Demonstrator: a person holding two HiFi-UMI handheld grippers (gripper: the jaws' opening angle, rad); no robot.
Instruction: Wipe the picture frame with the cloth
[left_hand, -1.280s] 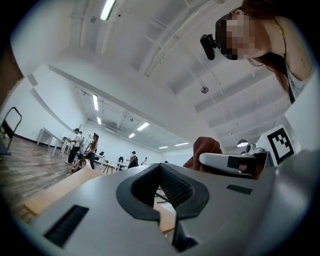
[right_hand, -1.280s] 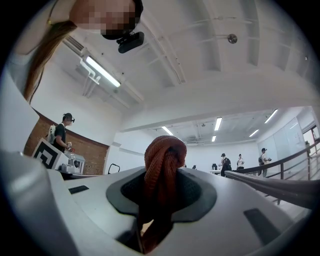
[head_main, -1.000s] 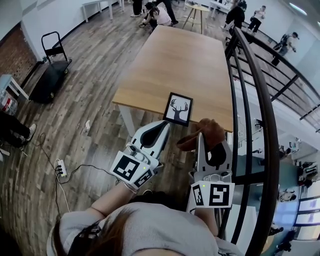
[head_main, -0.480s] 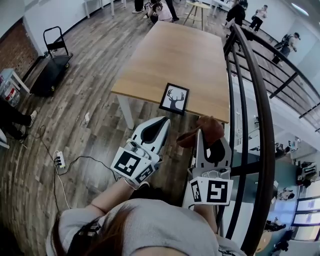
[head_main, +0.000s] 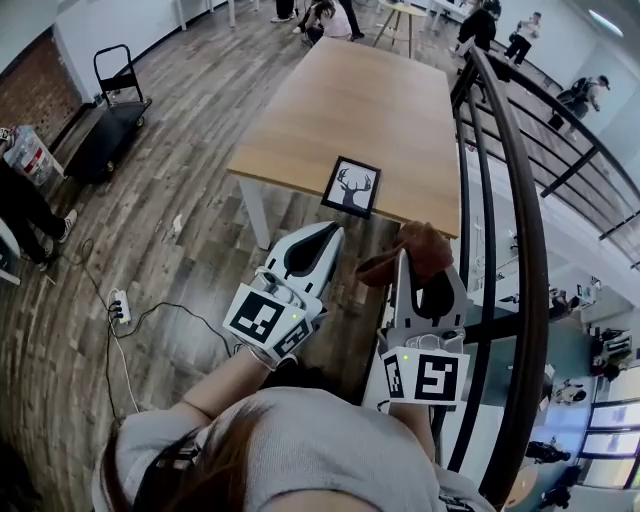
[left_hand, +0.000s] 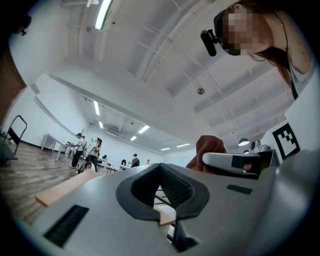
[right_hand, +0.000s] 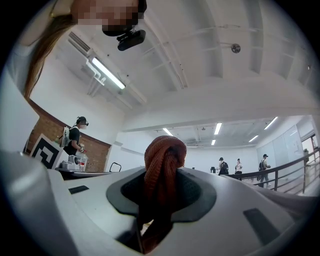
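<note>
The left claw (head_main: 322, 238) is seen at the lower middle of the head view, and its jaws are shut together with nothing between them; only the dark ribbed pads are met in the left gripper view. Just to its right, the right claw (head_main: 412, 268) is clamped on a rust-brown knitted cloth (head_main: 414, 250), which is bunched into a thick fold. The fold is pinched between the pads and stands up past the jaw tips. The picture frame (head_main: 352, 186) is found at the centre of the head view, above both claws and apart from them. It is laid flat on the wooden tabletop (head_main: 340, 90), near the closest edge and toward the right-hand corner. A black border and a dark stag's head on a pale ground are shown on it. Both claws are held over the plank floor (head_main: 190, 190), short of the tabletop's edge. A dark curved railing (head_main: 512, 200) is seen running down the right side, a black trolley (head_main: 112, 115) stands at the upper left, and a white power strip (head_main: 118, 306) lies on the floor at the left.
</note>
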